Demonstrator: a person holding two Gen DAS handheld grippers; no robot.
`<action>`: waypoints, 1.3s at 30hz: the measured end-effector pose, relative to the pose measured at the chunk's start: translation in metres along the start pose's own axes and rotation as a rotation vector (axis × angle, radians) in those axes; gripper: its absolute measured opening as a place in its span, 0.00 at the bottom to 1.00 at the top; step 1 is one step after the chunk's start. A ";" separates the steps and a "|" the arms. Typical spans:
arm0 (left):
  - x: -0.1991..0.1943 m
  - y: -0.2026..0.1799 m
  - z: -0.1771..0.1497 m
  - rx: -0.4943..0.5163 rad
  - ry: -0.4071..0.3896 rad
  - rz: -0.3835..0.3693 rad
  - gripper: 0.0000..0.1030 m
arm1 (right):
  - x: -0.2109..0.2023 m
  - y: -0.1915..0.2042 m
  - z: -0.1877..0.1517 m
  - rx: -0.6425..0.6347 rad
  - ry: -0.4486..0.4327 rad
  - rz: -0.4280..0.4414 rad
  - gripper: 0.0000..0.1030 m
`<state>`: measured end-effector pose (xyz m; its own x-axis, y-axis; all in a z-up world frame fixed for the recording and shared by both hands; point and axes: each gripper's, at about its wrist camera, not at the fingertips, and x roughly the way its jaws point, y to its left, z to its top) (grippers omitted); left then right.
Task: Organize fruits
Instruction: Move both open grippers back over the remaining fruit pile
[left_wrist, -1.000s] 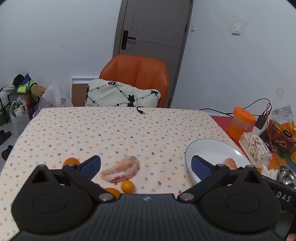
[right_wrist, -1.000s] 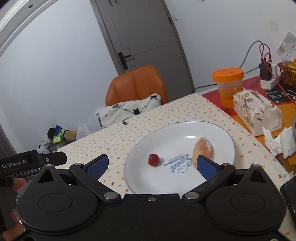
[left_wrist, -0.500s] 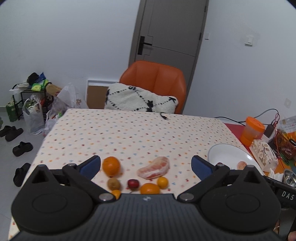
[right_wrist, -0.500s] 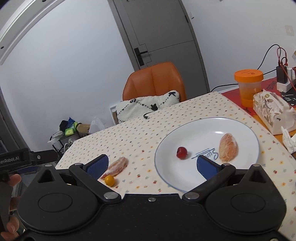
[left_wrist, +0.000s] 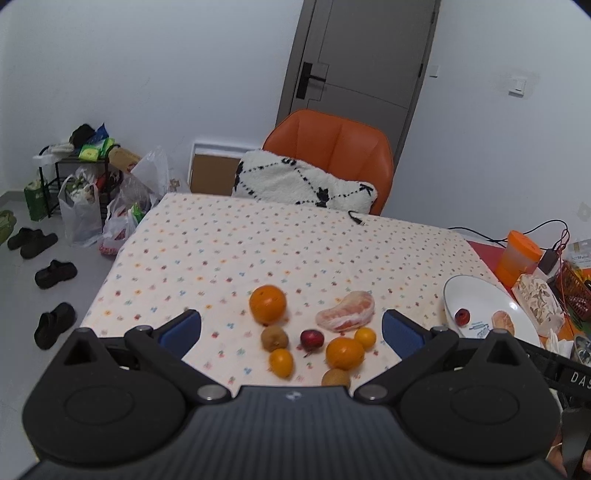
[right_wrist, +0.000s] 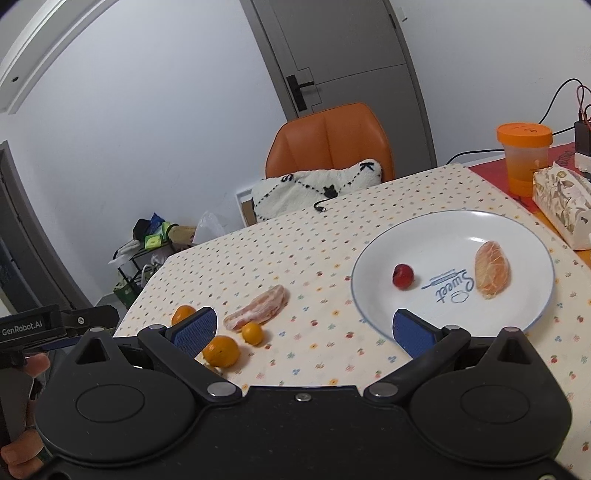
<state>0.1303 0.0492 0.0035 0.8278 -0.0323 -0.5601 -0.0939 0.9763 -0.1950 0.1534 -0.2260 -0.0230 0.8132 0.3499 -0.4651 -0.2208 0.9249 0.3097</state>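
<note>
A: From the left wrist view, our left gripper hangs above the near edge of the table, fingers spread wide and holding nothing. The loose fruit sits in a cluster between them: a large orange, a peeled citrus segment, a dark red plum, two kiwis, and a few smaller oranges.

B: And the plate lies toward the right edge, well apart from that cluster. How do we take the next piece cleanly?

A: We would judge the plum or the large orange easiest; each has some bare cloth around it. The small oranges nearly touch, so closing there risks nudging a neighbour.

B: Now the right wrist view. Our right gripper is also released and empty, its right finger over the plate's near rim. On the plate we see a cherry-like red fruit and another peeled segment.

A: The bare part of the plate between those two suits the next fruit. We should set round fruit down low, since it may roll.
</note>
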 end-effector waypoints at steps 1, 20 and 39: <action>0.000 0.002 -0.001 -0.005 0.002 -0.002 1.00 | -0.001 0.001 -0.001 0.000 0.000 0.004 1.00; 0.013 0.037 -0.022 -0.075 0.009 0.011 1.00 | 0.007 0.022 -0.018 -0.019 0.038 0.067 1.00; 0.043 0.049 -0.038 -0.110 0.030 -0.037 0.76 | 0.054 0.054 -0.033 -0.069 0.130 0.150 0.72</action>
<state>0.1403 0.0875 -0.0607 0.8148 -0.0762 -0.5747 -0.1249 0.9449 -0.3024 0.1676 -0.1524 -0.0590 0.6930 0.4966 -0.5226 -0.3743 0.8674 0.3280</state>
